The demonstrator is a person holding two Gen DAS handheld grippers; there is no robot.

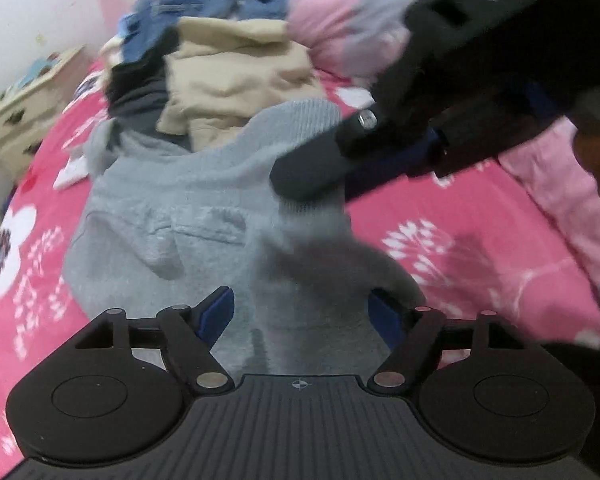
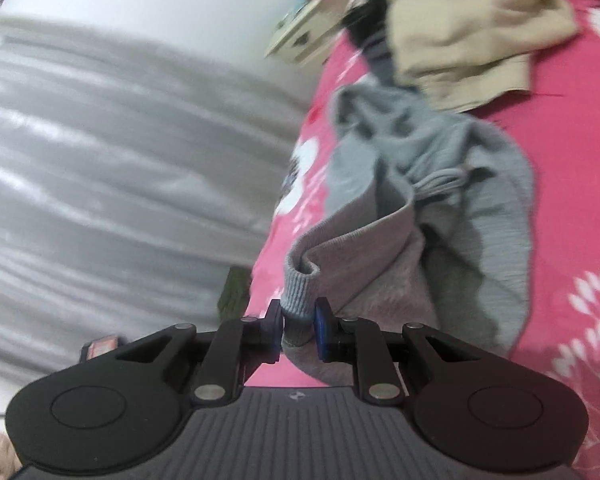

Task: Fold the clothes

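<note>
My left gripper (image 1: 300, 314): matte black body, ribbed grey deck w/ small crosshair mark, round side discs, silver pivot pins, blue pads. Right gripper (image 2: 298, 326): same build, same blue pads.

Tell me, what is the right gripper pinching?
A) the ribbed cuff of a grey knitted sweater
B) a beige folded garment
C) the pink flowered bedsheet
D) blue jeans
A: the right gripper is closed on the ribbed cuff of the grey knitted sweater.

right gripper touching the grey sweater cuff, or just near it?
Touching. In the right wrist view the right gripper has its two blue pads pressed against both sides of the grey sweater's ribbed cuff, with no gap visible on either side.
</note>
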